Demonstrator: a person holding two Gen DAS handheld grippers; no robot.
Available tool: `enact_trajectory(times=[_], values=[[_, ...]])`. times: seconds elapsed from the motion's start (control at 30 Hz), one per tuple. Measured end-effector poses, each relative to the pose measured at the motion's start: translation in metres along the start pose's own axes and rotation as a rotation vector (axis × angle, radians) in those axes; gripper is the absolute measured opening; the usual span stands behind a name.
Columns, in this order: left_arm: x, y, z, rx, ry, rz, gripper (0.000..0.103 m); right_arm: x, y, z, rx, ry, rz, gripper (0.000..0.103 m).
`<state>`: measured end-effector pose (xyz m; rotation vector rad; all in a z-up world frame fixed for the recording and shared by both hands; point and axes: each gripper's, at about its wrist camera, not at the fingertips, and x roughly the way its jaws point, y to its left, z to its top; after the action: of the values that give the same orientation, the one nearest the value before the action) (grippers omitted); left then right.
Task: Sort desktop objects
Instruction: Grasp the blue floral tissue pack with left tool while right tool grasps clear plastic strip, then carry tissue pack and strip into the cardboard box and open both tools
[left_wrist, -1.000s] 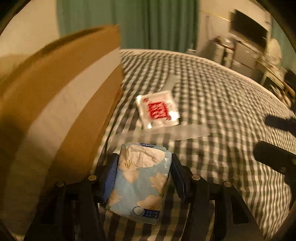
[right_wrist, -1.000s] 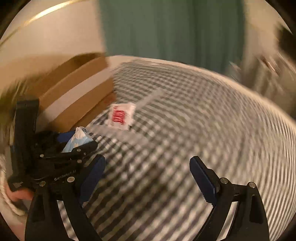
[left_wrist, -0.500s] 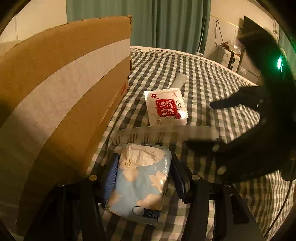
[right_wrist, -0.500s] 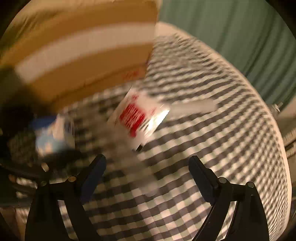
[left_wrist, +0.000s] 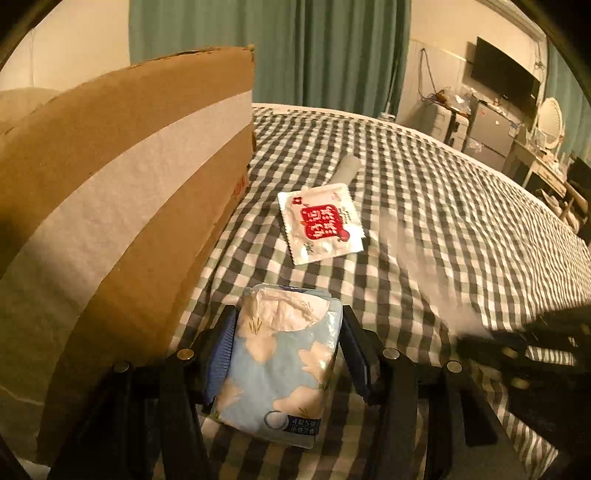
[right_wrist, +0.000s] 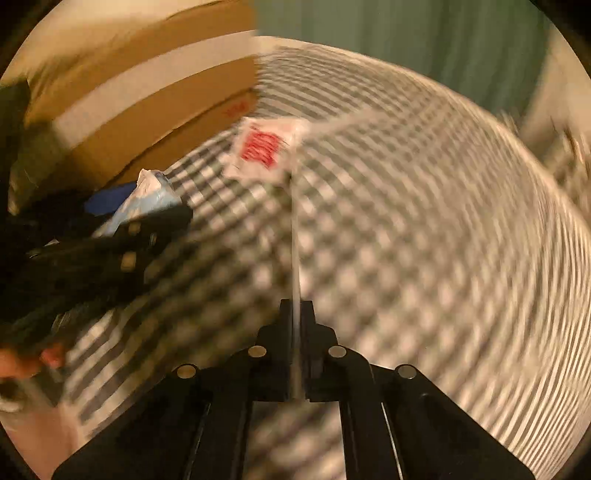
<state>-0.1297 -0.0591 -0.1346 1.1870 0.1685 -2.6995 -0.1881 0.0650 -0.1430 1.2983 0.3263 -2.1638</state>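
My left gripper (left_wrist: 288, 321) is shut on a light-blue flowered tissue pack (left_wrist: 284, 354) and holds it just above the checked cloth, beside the cardboard box (left_wrist: 129, 184). My right gripper (right_wrist: 296, 306) is shut on a thin clear plastic comb (right_wrist: 294, 240), seen edge-on and sticking up from between the jaws. In the left wrist view the comb is only a pale blurred streak (left_wrist: 424, 280) at the right. A red-and-white sachet (left_wrist: 321, 223) lies flat ahead of the tissue pack, with a white tube (left_wrist: 347, 168) just beyond it.
The tall cardboard box (right_wrist: 147, 96) with a white tape band walls off the left side. The checked cloth (left_wrist: 461, 206) stretches right and back to green curtains. Furniture and a screen stand at the far right. A hand (right_wrist: 22, 362) holds the left gripper.
The right gripper swung in over the comb in front of the tissue pack, closed on it and carried it off to the right. The left gripper kept still with the tissue pack.
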Motion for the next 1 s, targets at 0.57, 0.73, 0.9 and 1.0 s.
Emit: enact_trajectory(times=[0.57, 0.73, 0.9, 1.0], values=[[0.002, -0.007, -0.010, 0.011, 0.069, -0.035, 0.056, -0.007, -0.013, -0.037, 0.321, -0.035, 0.031, 0.004], [-0.010, -0.011, -0.008, 0.025, 0.035, -0.104, 0.054, -0.016, -0.020, -0.042, 0.403, -0.065, 0.084, 0.003], [-0.061, -0.017, 0.003, 0.037, -0.086, -0.164, 0.054, -0.054, -0.010, -0.040, 0.466, -0.161, 0.155, 0.003], [-0.098, -0.007, 0.021, -0.003, -0.131, -0.201, 0.055, -0.084, 0.008, -0.025, 0.460, -0.239, 0.219, 0.003]])
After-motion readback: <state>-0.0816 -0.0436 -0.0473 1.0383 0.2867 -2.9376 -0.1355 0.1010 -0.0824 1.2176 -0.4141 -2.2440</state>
